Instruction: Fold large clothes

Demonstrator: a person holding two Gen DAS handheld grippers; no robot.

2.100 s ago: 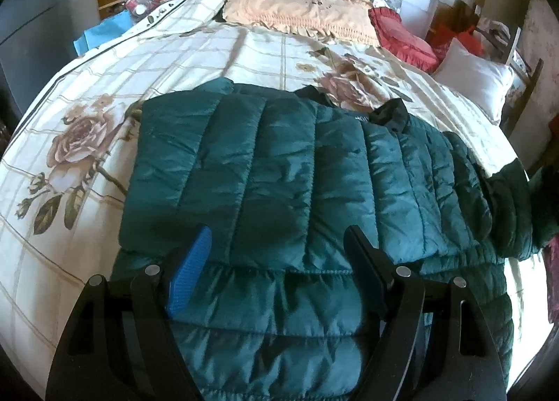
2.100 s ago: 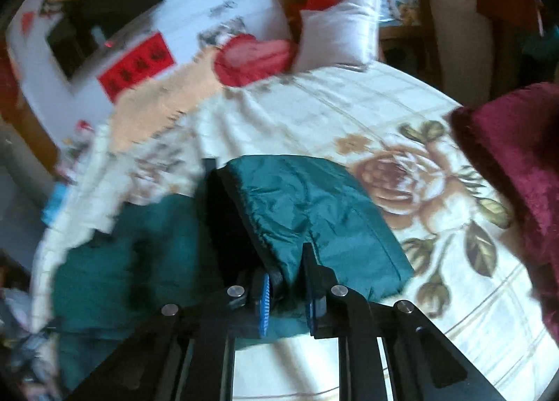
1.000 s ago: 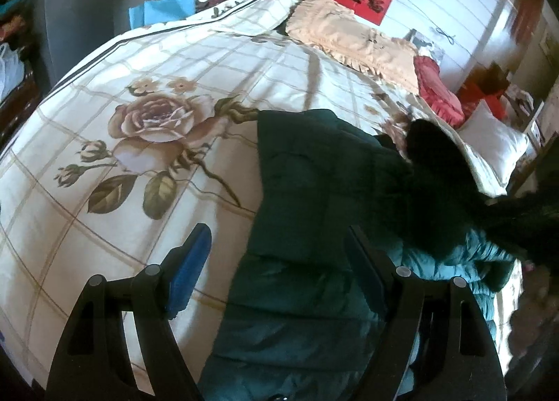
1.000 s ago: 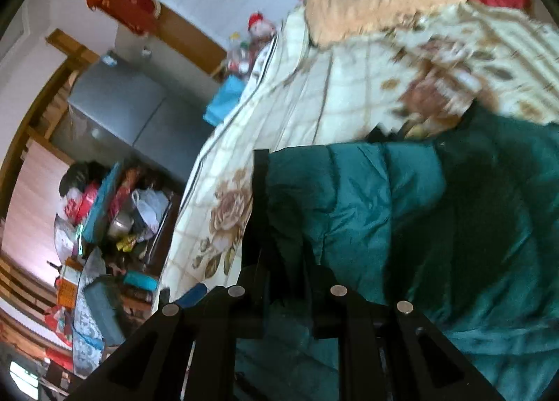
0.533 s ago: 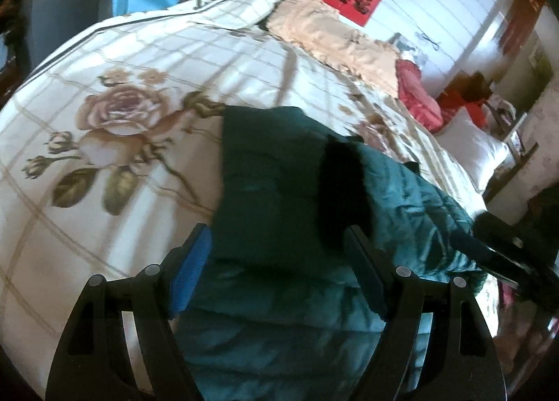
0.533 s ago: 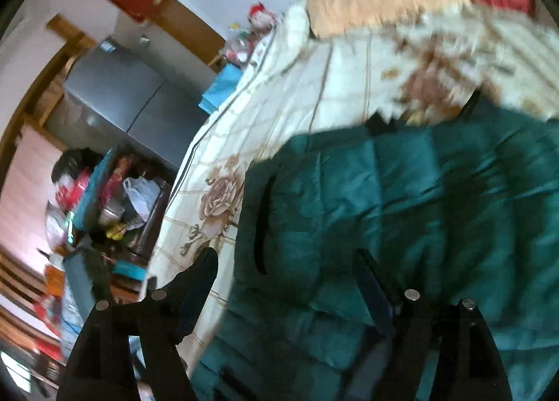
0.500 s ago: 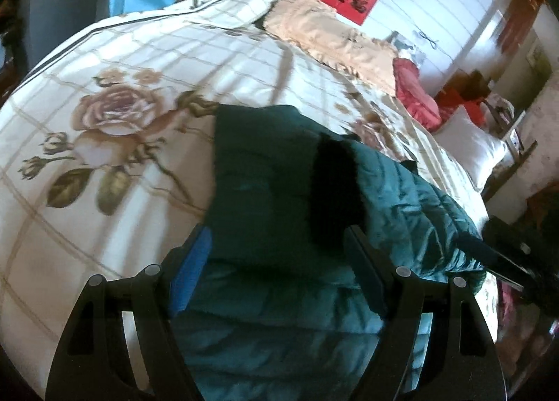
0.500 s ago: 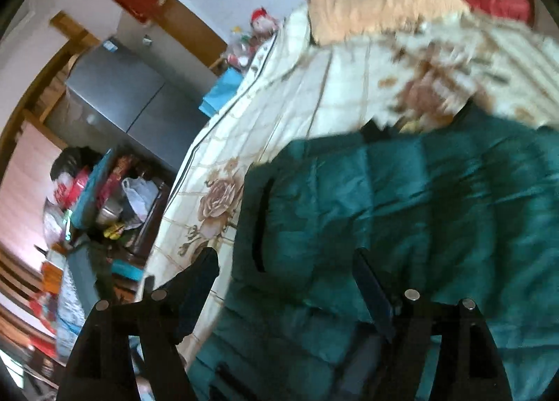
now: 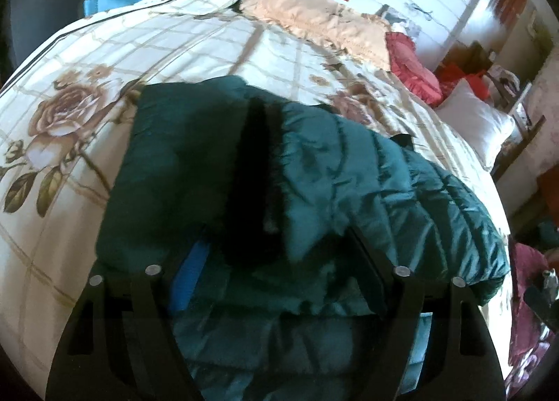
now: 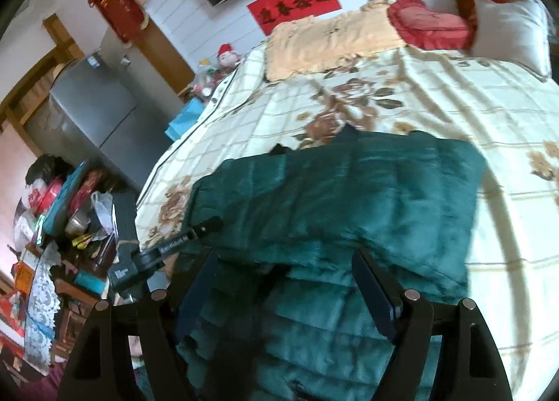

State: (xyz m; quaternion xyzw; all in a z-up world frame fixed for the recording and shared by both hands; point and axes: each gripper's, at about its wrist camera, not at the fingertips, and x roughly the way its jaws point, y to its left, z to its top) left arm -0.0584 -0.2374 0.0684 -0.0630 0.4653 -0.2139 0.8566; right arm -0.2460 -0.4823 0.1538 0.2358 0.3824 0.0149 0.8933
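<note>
Jacket (image 9: 216, 170), dark green and folded over itself, lies mid-bed on your floral bedspread (image 9: 174, 37), bare sheet left and far. Your left gripper (image 9: 276, 268) has been narrowing around a fold without visibly clamping; your right gripper (image 10: 286, 282) hangs released above it. Red wall banner (image 10: 297, 6) bears black characters.

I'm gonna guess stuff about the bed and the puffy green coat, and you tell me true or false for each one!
1. The green coat lies on the flowered bedspread. True.
2. The right gripper is squeezing the coat tight. False: its jaws stand apart above the coat.
3. A red sign with black writing hangs on the wall. True.
4. The coat is bright yellow. False: it is dark green.
5. A white pillow sits by the red cushion. True.
</note>
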